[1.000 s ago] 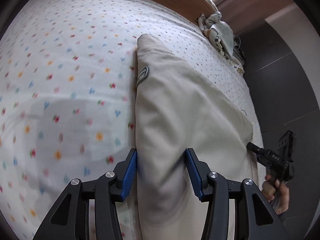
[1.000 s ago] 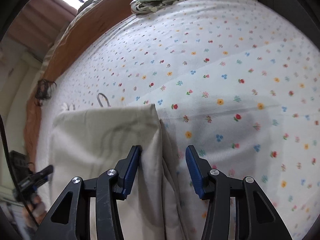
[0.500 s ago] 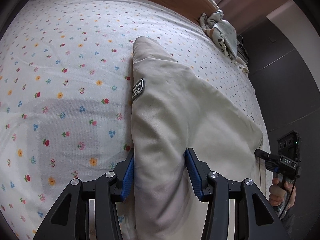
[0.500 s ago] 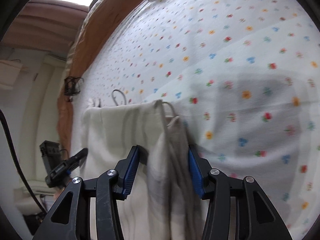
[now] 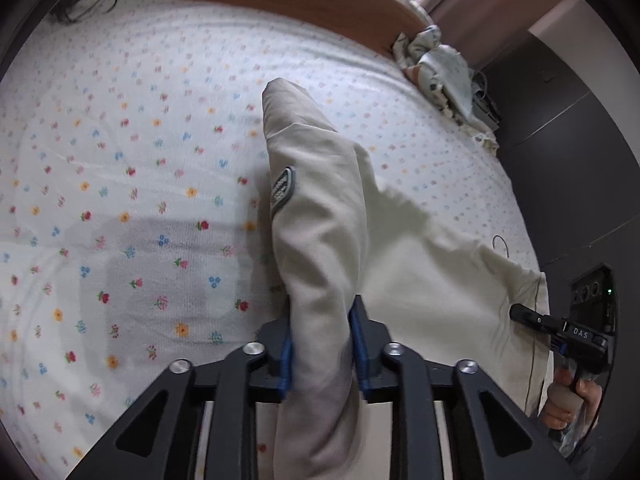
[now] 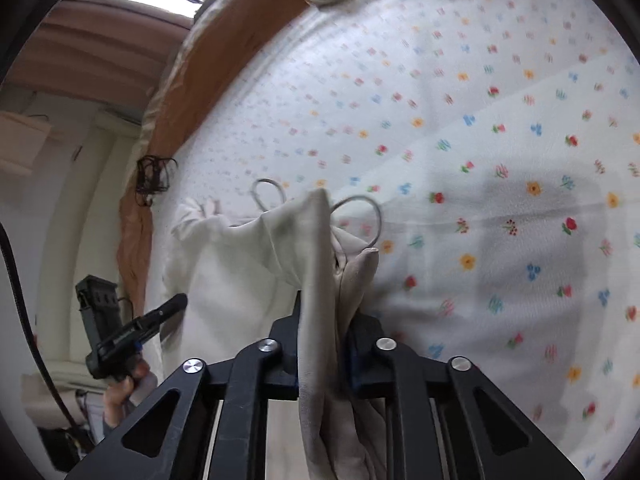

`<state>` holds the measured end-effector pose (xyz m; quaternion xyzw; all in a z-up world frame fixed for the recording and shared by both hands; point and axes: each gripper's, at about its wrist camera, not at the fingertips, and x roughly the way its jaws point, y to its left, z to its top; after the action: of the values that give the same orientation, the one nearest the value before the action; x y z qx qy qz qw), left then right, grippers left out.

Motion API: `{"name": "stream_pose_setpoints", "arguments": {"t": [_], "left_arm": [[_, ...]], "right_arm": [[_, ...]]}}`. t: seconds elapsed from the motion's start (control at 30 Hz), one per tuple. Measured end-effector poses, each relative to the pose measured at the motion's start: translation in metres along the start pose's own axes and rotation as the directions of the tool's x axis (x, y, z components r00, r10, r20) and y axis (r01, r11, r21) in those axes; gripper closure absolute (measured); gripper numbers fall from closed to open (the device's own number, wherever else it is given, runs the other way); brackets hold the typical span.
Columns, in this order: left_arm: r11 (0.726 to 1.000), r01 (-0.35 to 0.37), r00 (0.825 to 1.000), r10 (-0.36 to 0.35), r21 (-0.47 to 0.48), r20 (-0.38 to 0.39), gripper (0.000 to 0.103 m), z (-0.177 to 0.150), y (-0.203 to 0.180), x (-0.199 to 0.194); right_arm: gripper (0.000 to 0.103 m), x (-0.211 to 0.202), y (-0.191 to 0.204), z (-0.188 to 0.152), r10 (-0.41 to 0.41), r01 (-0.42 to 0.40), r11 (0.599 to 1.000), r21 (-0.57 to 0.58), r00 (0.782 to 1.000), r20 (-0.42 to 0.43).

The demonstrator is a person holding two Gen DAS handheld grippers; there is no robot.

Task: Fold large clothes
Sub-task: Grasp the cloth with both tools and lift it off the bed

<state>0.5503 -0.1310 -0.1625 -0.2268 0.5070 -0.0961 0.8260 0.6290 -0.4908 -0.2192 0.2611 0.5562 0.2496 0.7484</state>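
On the flower-printed bedsheet (image 5: 132, 216) a cream garment (image 5: 320, 216) is stretched between the two grippers, its near edge gathered up while its far end, past a grey sleeve badge (image 5: 283, 190), rests on the bed. A bunched fold is seen between the blue pads of the left gripper (image 5: 322, 354), whose jaws are closing on it; the opposite corner (the one trailing a grey drawstring (image 6: 360, 216)) is likewise pinched by the right gripper (image 6: 322, 350), its jaws also closing. The long axis of the cloth is judged to run straight away from both grippers, so the coming fold would be carried forward, toward the wooden bed frame (image 5: 256, 4), with both hands about equally near.
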Motion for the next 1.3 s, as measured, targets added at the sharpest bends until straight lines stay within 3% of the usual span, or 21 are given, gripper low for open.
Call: {"name": "stream_pose_setpoints", "arguments": {"t": [0.43,0.7,1.3], "left_arm": [[0.992,0.066,0.982,-0.083,0.105,0.169,0.086,-0.021,-0.05,-0.114],[0.982,0.098,0.961,-0.137,0.164,0.241,0.088,-0.048,-0.081,-0.177],[0.941,0.196,0.924,-0.271,0.275,0.27,0.089,-0.107,-0.165,-0.274]], "right_arm": [[0.089,-0.101,0.102,-0.05,-0.047,0.076,0.985,-0.154,0.981,0.187],[0.089,-0.163,0.134,-0.101,-0.041,0.095,0.978,-0.186,0.959,0.28],[0.089,-0.306,0.189,-0.171,-0.048,0.174,0.958,-0.229,0.881,0.47]]}}
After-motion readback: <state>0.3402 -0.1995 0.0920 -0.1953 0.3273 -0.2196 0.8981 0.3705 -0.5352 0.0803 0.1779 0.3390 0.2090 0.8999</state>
